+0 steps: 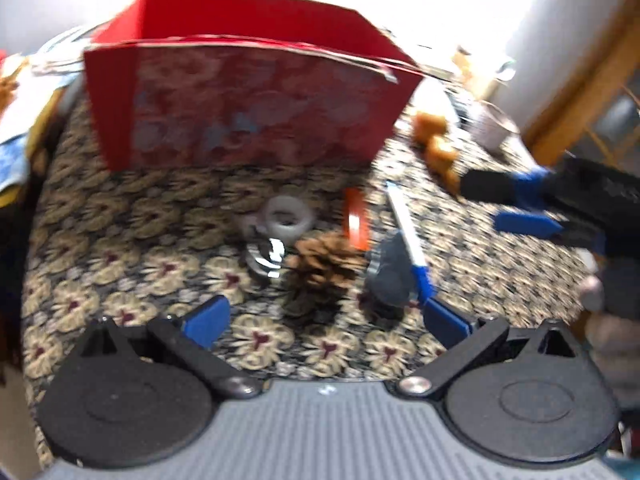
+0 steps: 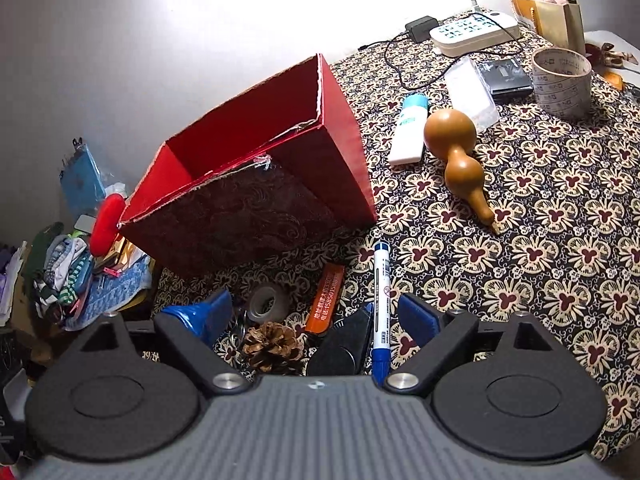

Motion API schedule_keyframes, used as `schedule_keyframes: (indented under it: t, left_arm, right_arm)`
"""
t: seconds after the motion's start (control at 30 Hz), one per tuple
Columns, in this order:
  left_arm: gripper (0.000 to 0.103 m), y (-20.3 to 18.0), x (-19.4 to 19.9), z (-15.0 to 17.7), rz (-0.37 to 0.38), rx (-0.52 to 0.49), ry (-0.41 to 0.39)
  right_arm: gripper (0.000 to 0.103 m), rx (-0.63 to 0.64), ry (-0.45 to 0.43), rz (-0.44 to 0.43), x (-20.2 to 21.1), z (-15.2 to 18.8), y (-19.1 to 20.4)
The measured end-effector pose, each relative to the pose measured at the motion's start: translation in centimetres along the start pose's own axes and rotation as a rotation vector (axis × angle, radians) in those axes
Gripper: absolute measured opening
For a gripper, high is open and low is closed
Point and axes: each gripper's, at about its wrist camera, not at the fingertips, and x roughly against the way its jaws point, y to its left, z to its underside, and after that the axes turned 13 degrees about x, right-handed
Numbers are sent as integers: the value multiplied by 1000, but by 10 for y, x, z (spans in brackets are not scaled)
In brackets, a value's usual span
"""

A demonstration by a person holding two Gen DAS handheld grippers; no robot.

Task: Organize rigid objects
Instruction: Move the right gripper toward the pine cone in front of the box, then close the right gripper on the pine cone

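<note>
A red open-topped box (image 1: 248,104) stands on the patterned tablecloth; it also shows in the right wrist view (image 2: 256,176). In front of it lie a pine cone (image 1: 316,268) (image 2: 272,346), a grey tape roll (image 1: 286,220) (image 2: 266,302), a shiny metal piece (image 1: 266,258), an orange lighter (image 1: 356,218) (image 2: 326,300), a black object (image 1: 390,274) (image 2: 340,346) and a blue-capped marker (image 1: 408,240) (image 2: 380,304). My left gripper (image 1: 326,316) is open just before the pine cone. My right gripper (image 2: 320,312) is open over these objects; it also appears at the right in the left wrist view (image 1: 508,204).
A wooden gourd (image 2: 460,152), a white tube (image 2: 408,130), a large tape roll (image 2: 560,82), a power strip (image 2: 474,32) with cables and a black case (image 2: 506,74) lie to the right. Clutter of clothes and papers (image 2: 72,264) sits left of the table edge.
</note>
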Motion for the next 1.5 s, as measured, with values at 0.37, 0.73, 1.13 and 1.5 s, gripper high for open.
schedule_keyframes:
  t: [0.37, 0.73, 1.13, 1.5]
  left_arm:
    - [83, -5, -25, -5, -15, 19, -61]
    - [63, -14, -35, -3, -40, 93, -49]
    - [58, -15, -56, -8, -88, 178, -47]
    - [43, -21, -46, -9, -76, 224, -56]
  right_arm:
    - [65, 229, 50, -116, -26, -1, 32]
    - [22, 303, 174, -207, -59, -16, 17]
    - [25, 299, 308, -359, -94, -18, 11]
    - [22, 245, 369, -441, -99, -22, -4]
